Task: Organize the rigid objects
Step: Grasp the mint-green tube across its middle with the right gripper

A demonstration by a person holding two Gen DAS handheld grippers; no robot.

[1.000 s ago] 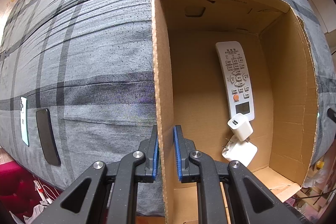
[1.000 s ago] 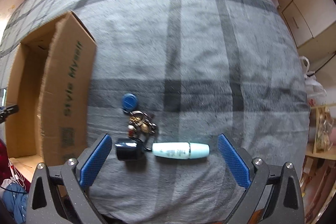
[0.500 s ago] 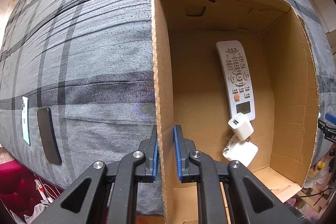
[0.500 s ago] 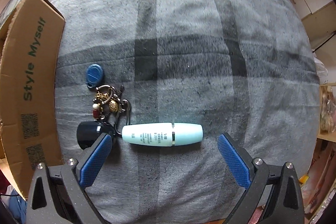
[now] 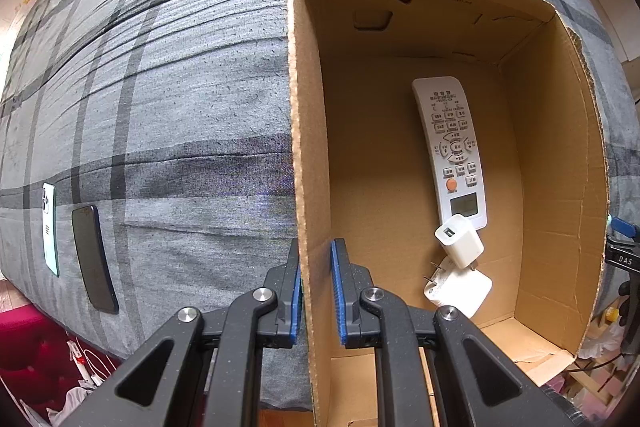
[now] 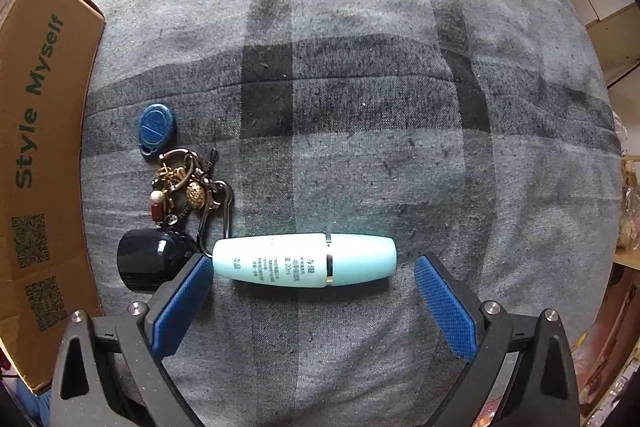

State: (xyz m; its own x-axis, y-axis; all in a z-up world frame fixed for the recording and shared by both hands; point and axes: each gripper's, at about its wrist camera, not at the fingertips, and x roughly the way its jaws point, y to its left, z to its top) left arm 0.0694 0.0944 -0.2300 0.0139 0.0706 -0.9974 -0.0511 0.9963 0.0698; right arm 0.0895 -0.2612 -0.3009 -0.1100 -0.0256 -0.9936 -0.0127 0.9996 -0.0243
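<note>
Cardboard box (image 5: 308, 155) sits on the grey plaid bed (image 5: 168, 115). Your left claw (image 5: 316, 291) is clamped shut on the box's left wall, one blue pad on each side of the cardboard edge.

Inside the box: white remote (image 5: 450, 147) lies lengthwise at about 2 o'clock from the claw. Two white chargers sit at its near end: the small charger (image 5: 460, 241) touches the remote's display end, and the bigger charger (image 5: 460, 287) lies just under it, prongs pointing to 9 o'clock.

Outside the box at 9 o'clock, two phones lie side by side on the bed: black phone (image 5: 94, 259) and pale green phone (image 5: 50, 227).

Your right claw (image 6: 316, 283) is wide open, pointing down over the mint bottle (image 6: 304, 259). The bottle lies crosswise between the pads, cap end toward 3 o'clock. The left pad is right at its base; I can't tell if it touches. The right pad is clear of the cap.

Keychain (image 6: 188, 187) with blue fob (image 6: 156, 127) lies at 10 o'clock of the bottle. Black round jar (image 6: 148, 263) is at 9 o'clock, just behind the left pad. The box's printed side faces these items from the 9 o'clock edge.
</note>
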